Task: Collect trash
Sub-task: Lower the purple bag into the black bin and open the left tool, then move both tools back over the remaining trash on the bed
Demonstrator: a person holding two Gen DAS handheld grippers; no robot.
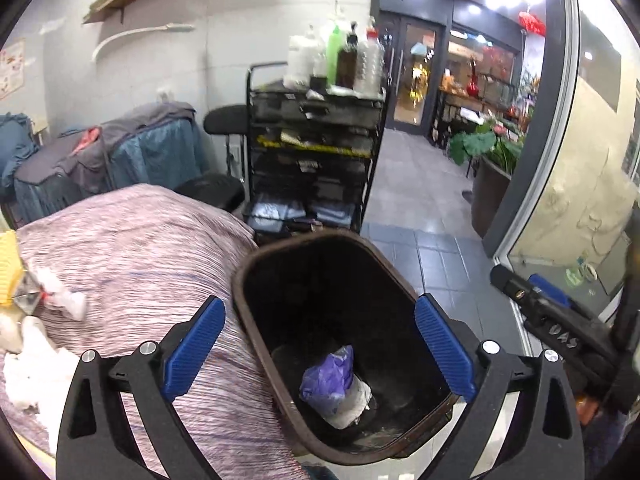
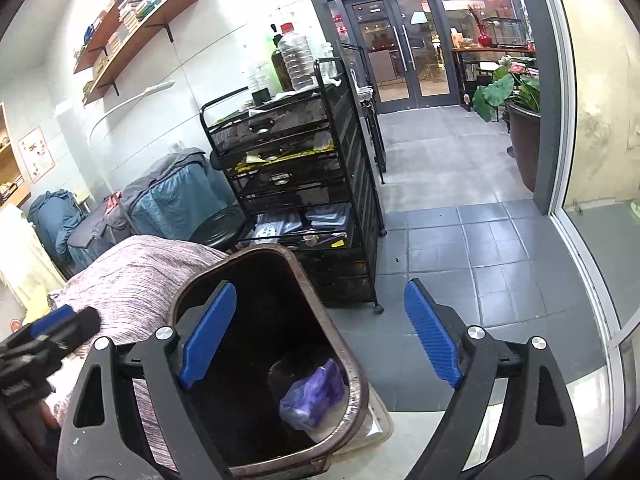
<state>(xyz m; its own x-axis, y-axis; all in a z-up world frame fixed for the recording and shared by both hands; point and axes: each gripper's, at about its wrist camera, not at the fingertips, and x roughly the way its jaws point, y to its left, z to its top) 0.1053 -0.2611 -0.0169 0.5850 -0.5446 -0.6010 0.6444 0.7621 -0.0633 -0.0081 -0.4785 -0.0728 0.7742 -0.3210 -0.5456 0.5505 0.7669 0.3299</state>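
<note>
Overhead, the left gripper (image 1: 320,344) hung with its 2 ribbed blue pads spread wide and nothing between them, directly above the mouth of the dark bin (image 1: 256,256). The right gripper (image 2: 320,340) was just as wide and empty, one finger over the bin (image 2: 356,380) and the other over the grey tiled floor (image 2: 460,248). The bin was a rounded-rectangle tub with a worn brown rim and grimy black inside. At its bottom lay a crumpled purple plastic bag (image 1: 326,378) on top of a white wad (image 1: 354,406). Beside the bin, a bed draped in a pink-and-white streaked cover (image 1: 132,248) carried more trash at its left edge: loose white tissue clumps (image 1: 36,368) and a yellow packet (image 1: 9,268). Behind stood a black mesh drawer trolley (image 2: 296,184) topped with bottles.
</note>
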